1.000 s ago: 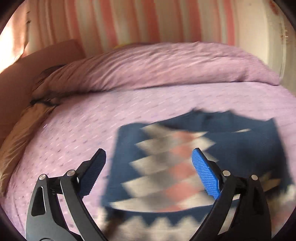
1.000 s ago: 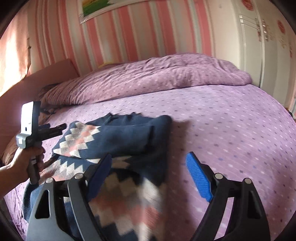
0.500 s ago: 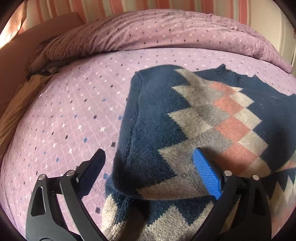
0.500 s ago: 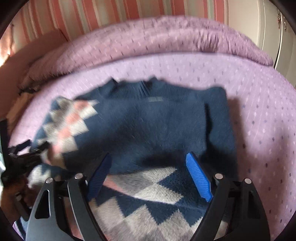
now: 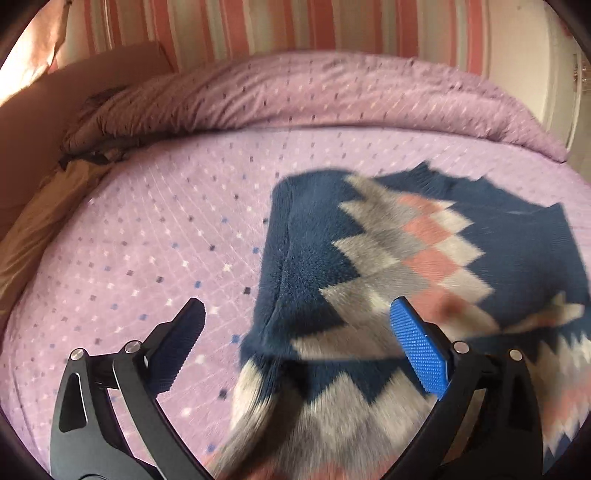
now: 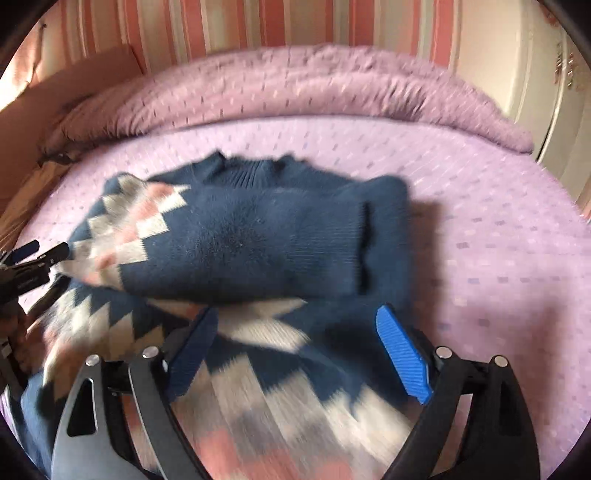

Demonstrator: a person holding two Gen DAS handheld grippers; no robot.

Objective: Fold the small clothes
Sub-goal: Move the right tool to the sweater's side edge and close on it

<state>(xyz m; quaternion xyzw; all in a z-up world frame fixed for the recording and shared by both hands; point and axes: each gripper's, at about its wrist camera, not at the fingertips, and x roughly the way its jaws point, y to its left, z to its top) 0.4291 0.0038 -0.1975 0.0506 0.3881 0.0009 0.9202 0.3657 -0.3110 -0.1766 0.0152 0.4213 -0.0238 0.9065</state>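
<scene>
A navy sweater [image 5: 369, 258] with grey, white and pink zigzags lies on the purple bedspread [image 5: 147, 258], collar to the far side. In the right wrist view a navy sleeve [image 6: 258, 236] is folded across the sweater's chest, its cuff toward the right. My left gripper [image 5: 295, 310] hangs open over the sweater's left edge, one finger above bare bedspread, nothing gripped. It also shows at the left border of the right wrist view as the left gripper [image 6: 48, 251]. My right gripper [image 6: 297, 312] hovers over the patterned lower part, jaws opening, pads not pressing the knit.
A rolled purple duvet [image 5: 332, 96] lies along the far side of the bed. A brown headboard [image 5: 74, 96] and a tan pillow [image 5: 40, 221] are at the left. A pink-striped wall [image 6: 258, 26] stands behind and a white wardrobe door [image 6: 524, 74] at the right.
Both grippers have come down and closer over the sweater's near part. The left one has shifted left, so the sweater sits farther right in its view.
</scene>
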